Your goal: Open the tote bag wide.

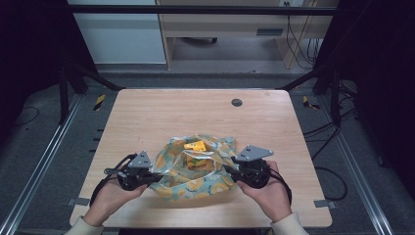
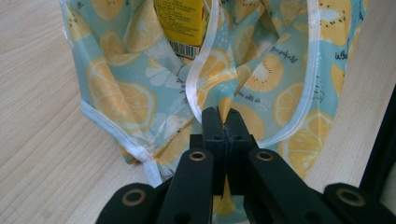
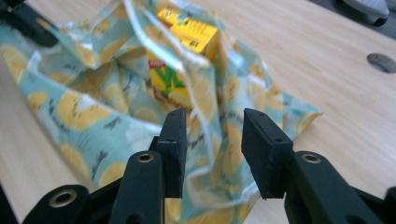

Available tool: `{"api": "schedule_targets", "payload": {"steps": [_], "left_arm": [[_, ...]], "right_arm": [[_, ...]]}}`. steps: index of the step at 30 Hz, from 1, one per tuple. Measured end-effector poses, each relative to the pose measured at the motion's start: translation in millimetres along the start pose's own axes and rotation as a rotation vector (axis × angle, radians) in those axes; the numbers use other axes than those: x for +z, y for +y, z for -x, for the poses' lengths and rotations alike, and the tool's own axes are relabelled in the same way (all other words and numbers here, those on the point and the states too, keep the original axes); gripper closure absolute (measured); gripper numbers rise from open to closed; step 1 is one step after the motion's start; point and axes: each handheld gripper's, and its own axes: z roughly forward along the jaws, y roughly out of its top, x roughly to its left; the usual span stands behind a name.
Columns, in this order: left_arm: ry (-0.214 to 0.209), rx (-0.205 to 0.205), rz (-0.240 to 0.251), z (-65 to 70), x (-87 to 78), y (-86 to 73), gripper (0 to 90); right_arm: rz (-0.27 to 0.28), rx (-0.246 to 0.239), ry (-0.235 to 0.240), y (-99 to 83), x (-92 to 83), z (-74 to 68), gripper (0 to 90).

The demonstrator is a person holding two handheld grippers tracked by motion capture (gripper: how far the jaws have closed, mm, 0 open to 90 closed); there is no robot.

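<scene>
Setting: pale wood tabletop (image 1: 147,112), person's forearms entering from the near edge, one claw in each hand.
Bag: light blue plastic bag (image 1: 195,183) printed with lemon and kiwi slices, white-trimmed edges; lies crumpled near the near edge of the tabletop, between the two hands, mouth gaping upward.
Carton: yellow drink carton (image 1: 195,146) inside the bag, its top showing through the opening; in the right gripper view it stands tilted among the folds (image 3: 187,42).
Left claw: (image 1: 155,175) at the bag's left edge; in the left gripper view the jaws are pressed together with a fold of the bag (image 2: 261,79) pinched between them (image 2: 223,122).
Right claw: (image 1: 227,169) at the bag's right edge; in the right gripper view the jaws stand spread (image 3: 212,140), bag fabric loose in the gap, pads not pressing on it.
Hands: left hand (image 1: 115,193) and right hand (image 1: 269,188) low over the tabletop, on either side of the bag.
Other: round grey cable port (image 1: 237,102) set into the far part of the tabletop, well apart from the bag.
</scene>
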Motion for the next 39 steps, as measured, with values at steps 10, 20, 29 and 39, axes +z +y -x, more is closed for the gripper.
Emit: {"api": "schedule_targets", "payload": {"steps": [10, 20, 29, 39], "left_arm": [[-0.008, 0.010, -0.022, -0.2, 2.3, -6.4, 90.0], [-0.030, 0.006, -0.071, -0.6, 10.8, -20.6, 90.0], [-0.016, 0.019, -0.110, -1.2, 15.7, -28.7, 89.9], [-0.003, 0.017, -0.110, -3.8, 17.6, -29.3, 89.7]], "right_arm": [[-0.009, -0.004, -0.012, 22.9, 12.1, 12.7, 62.5], [-0.028, -0.004, -0.036, 34.4, 29.0, 22.7, 62.7], [-0.109, -0.010, -0.013, 44.4, 59.4, 31.2, 52.4], [-0.231, -0.048, 0.013, 41.3, 91.6, 29.1, 69.5]]}}
